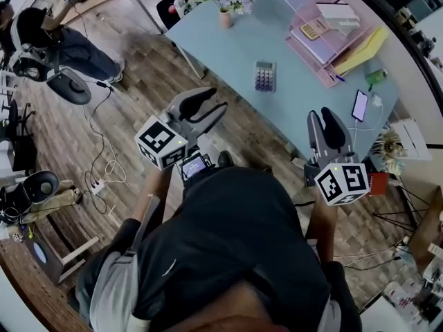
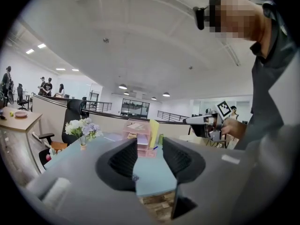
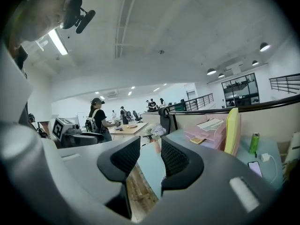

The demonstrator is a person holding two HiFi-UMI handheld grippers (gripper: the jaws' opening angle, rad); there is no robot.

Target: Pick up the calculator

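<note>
A grey-purple calculator [image 1: 265,76] lies flat on the light blue table [image 1: 228,54], near its front edge. A second, tan calculator [image 1: 313,28] rests in the pink desk tray [image 1: 325,43] at the back. My left gripper [image 1: 205,106] is held short of the table's front edge, below and left of the grey-purple calculator, open and empty. My right gripper [image 1: 324,120] hangs off the table's right front, also open with nothing between its fingers. In the left gripper view the left gripper [image 2: 150,156] points at the table [image 2: 154,175]. The right gripper [image 3: 151,158] faces the table edge [image 3: 149,165].
A vase of flowers [image 1: 225,9] stands at the table's back left. A yellow folder [image 1: 363,50], a green can [image 1: 376,77] and a phone [image 1: 360,105] lie at the right. A person [image 1: 62,40], a chair [image 1: 69,87] and floor cables [image 1: 104,151] are to the left.
</note>
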